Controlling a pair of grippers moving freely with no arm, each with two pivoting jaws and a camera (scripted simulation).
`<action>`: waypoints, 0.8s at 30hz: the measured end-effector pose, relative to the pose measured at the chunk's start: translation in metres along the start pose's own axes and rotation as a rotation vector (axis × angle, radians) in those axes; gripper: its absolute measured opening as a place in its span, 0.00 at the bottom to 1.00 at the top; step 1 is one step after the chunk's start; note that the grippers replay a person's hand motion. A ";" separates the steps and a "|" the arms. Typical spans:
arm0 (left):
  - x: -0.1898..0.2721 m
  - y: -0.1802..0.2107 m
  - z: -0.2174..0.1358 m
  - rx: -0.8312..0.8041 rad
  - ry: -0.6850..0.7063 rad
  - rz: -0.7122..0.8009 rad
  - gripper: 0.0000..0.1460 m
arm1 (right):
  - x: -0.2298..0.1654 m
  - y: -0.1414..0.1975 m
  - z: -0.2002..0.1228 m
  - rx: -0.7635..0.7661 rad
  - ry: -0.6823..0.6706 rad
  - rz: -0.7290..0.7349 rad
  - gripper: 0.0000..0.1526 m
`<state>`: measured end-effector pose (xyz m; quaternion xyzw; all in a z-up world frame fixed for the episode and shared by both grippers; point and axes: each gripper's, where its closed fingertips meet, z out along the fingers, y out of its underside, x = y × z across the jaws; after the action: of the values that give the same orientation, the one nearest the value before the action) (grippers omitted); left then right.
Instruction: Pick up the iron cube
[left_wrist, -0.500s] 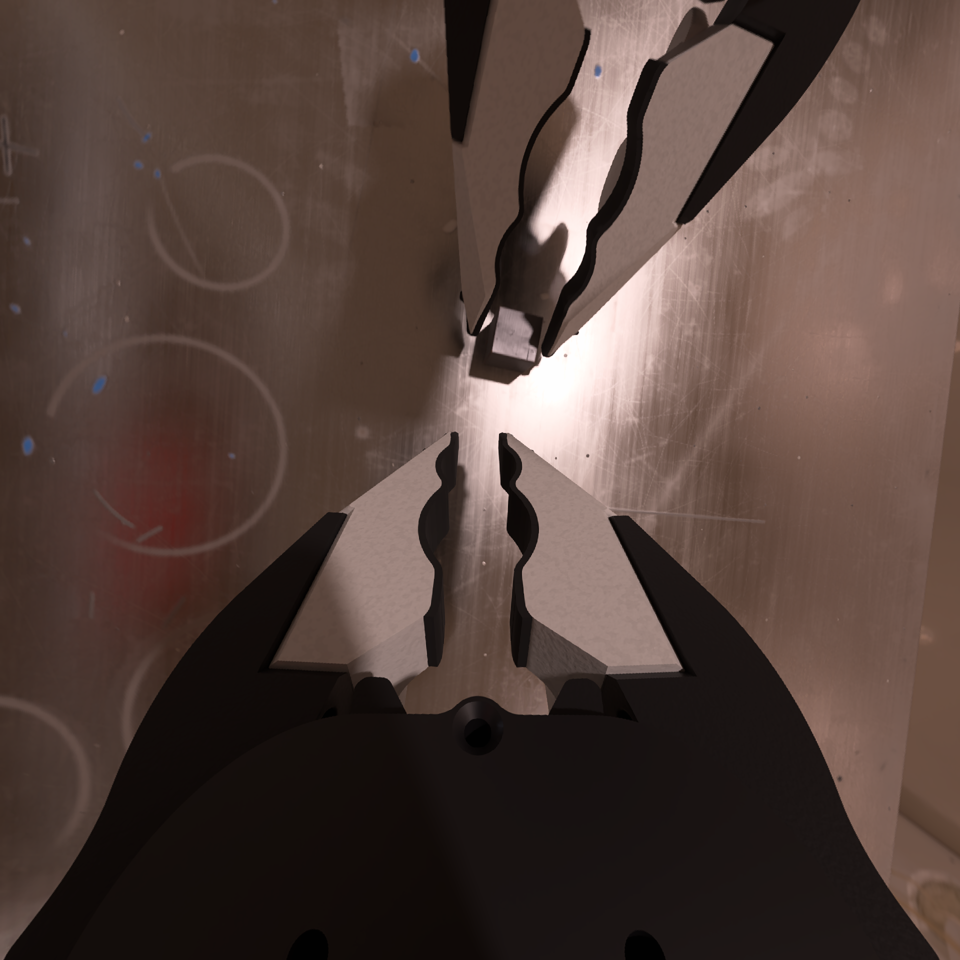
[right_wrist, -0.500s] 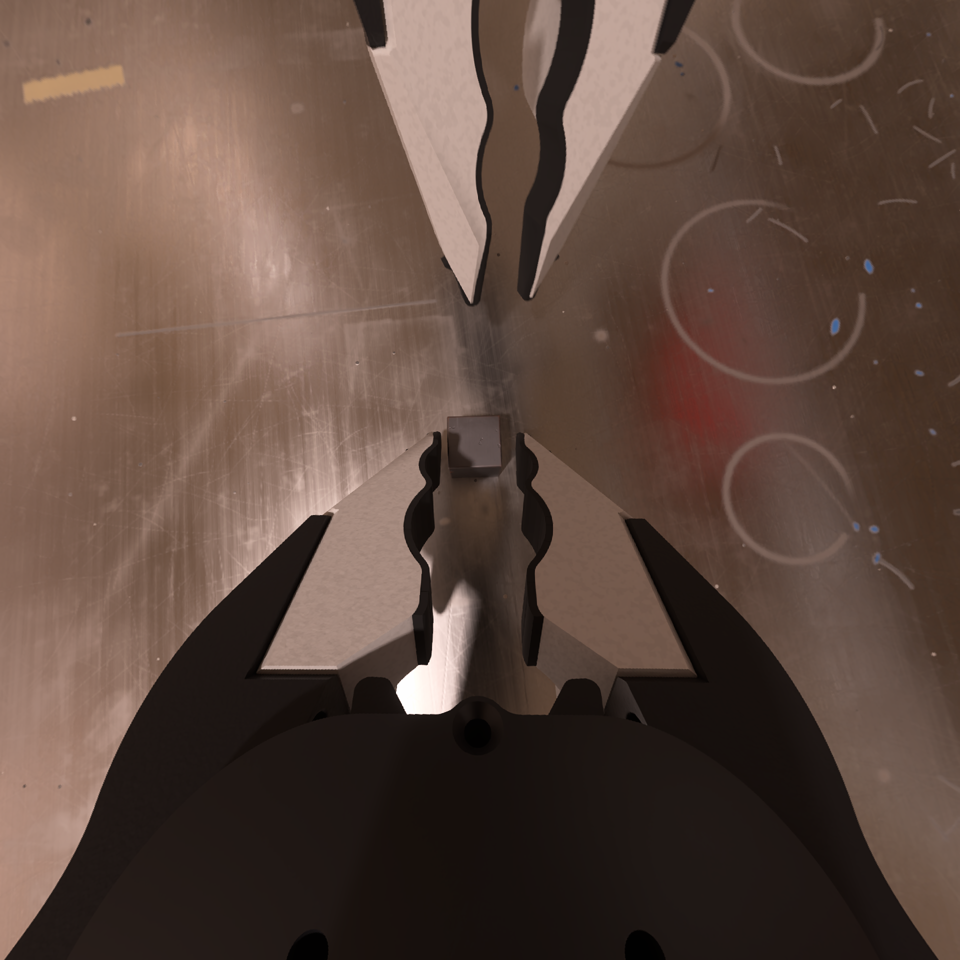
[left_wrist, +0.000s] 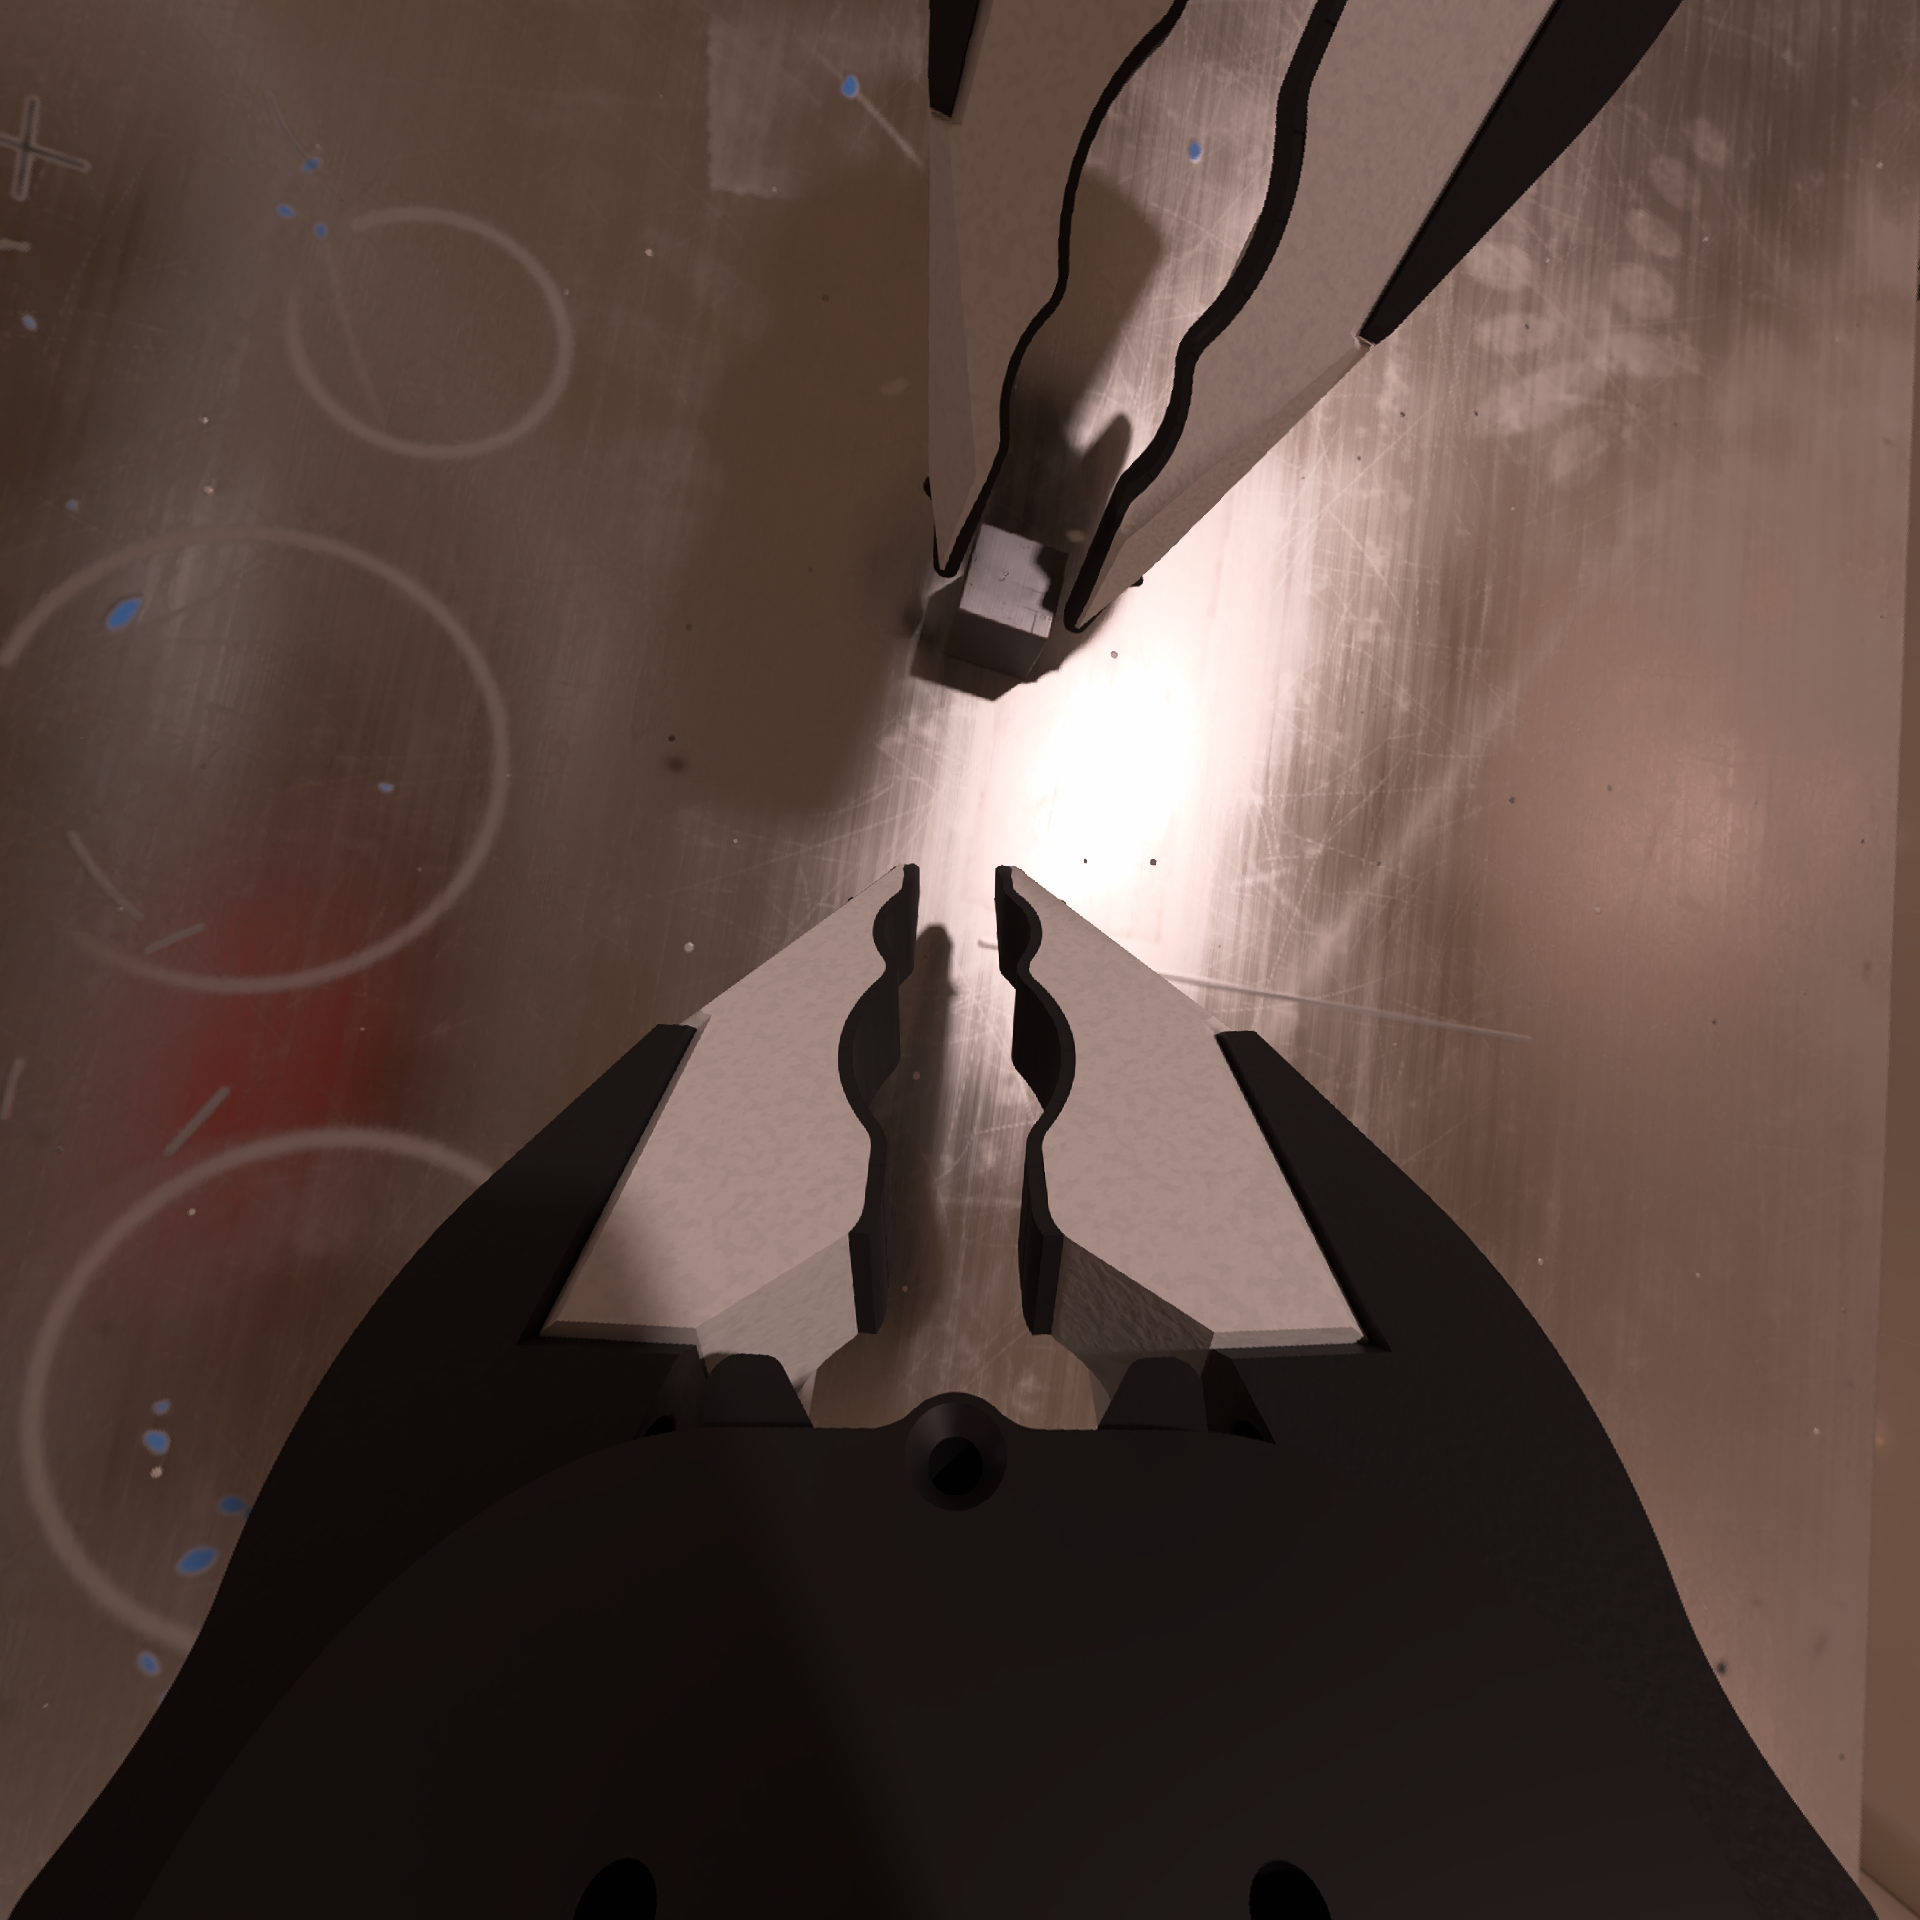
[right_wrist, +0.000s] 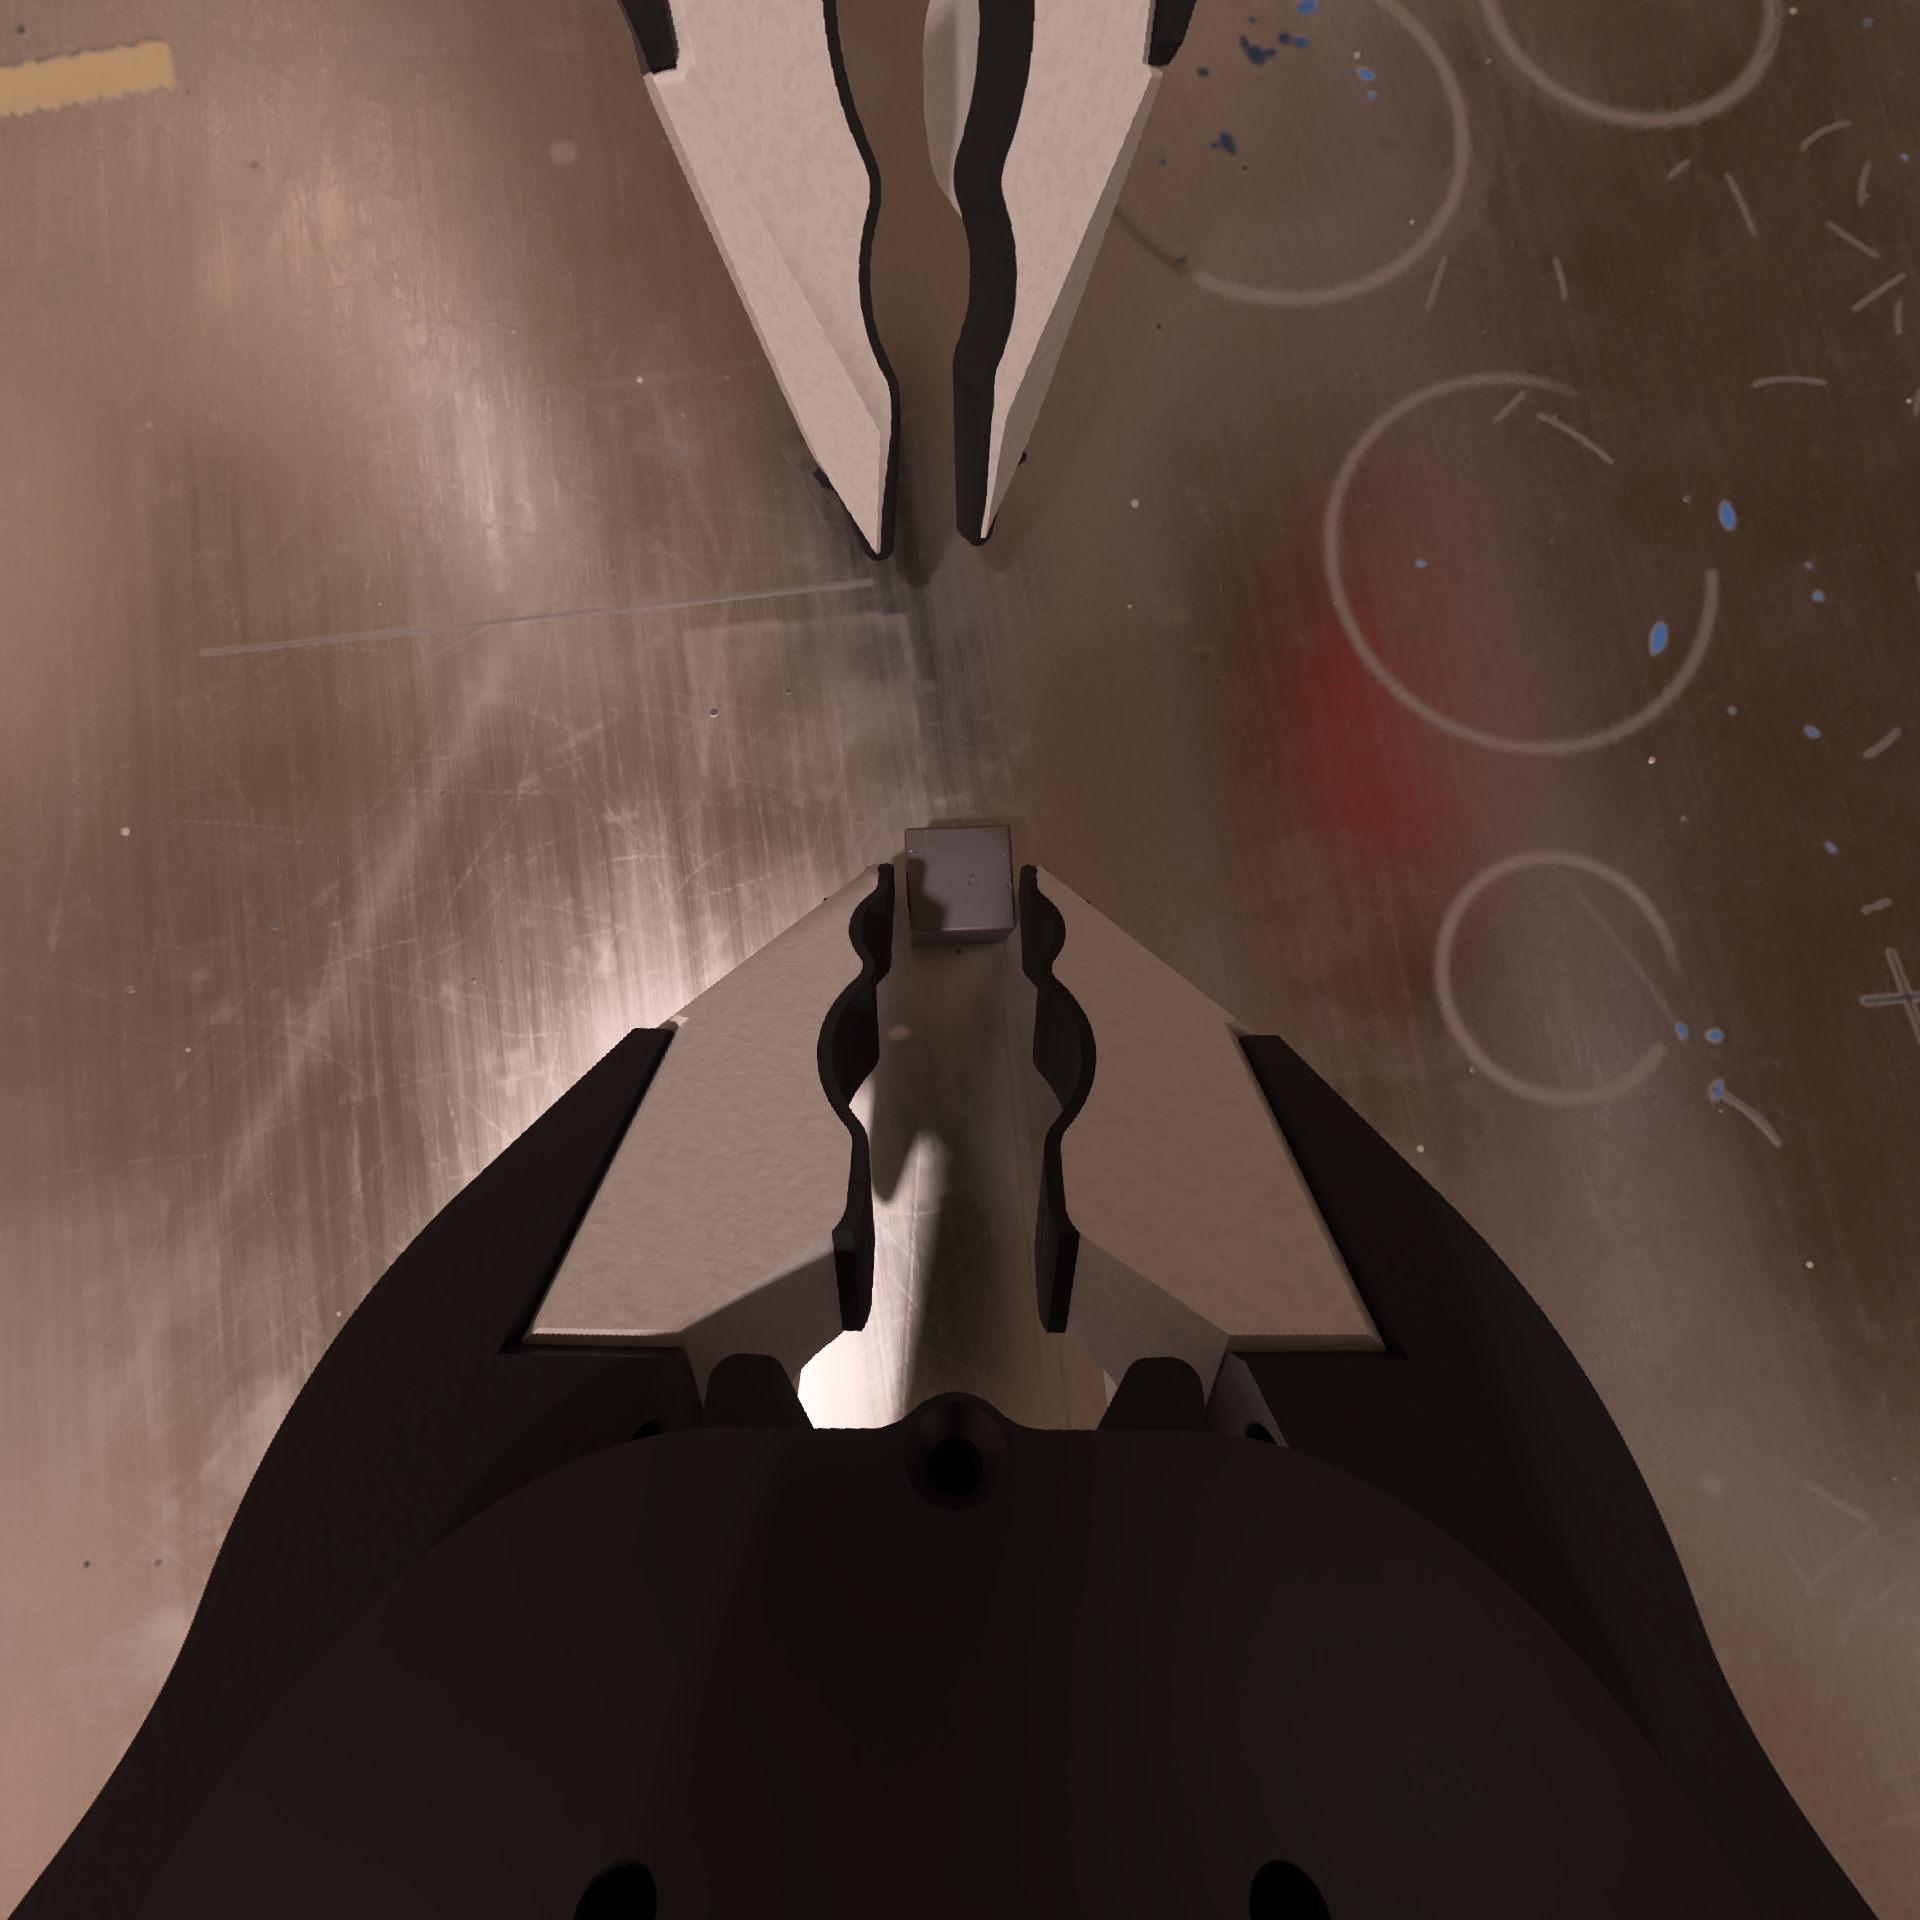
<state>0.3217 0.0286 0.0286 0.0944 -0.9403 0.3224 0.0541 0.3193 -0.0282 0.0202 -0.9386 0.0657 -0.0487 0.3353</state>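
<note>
The iron cube (right_wrist: 958, 883) is small, grey and metallic. It sits between the fingertips of my right gripper (right_wrist: 956, 881), whose jaws are closed against its two sides. In the left wrist view the cube (left_wrist: 1003, 608) shows in the right gripper (left_wrist: 1013, 597) at top centre, with a dark shadow just under it on the scratched metal table (left_wrist: 1455, 831). My left gripper (left_wrist: 956, 883) faces it from a short way off, with its jaws a narrow slit apart and holding nothing. It also shows in the right wrist view (right_wrist: 928, 540).
The tabletop bears pale ring marks (right_wrist: 1522, 561), a red smear (right_wrist: 1361, 748), blue specks and a strip of tan tape (right_wrist: 83, 78). The table's right edge (left_wrist: 1870, 1039) runs down the left wrist view.
The right gripper's jaws have closed a little onto the cube. The cube now appears slightly raised off the table. The left gripper's view has shifted slightly, and its jaws are unchanged.
</note>
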 end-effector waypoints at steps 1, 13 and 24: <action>0.000 -0.001 0.001 0.004 0.001 0.001 0.10 | 0.000 0.000 0.000 0.000 -0.001 0.002 0.16; -0.001 -0.008 0.006 0.051 -0.003 0.008 0.10 | 0.001 0.001 0.000 -0.007 0.043 -0.025 0.17; -0.011 -0.018 0.011 0.101 -0.039 0.040 0.11 | 0.002 0.004 0.003 -0.046 0.081 -0.051 0.19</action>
<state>0.3358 0.0091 0.0286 0.0845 -0.9255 0.3685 0.0244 0.3212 -0.0302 0.0156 -0.9446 0.0563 -0.0935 0.3095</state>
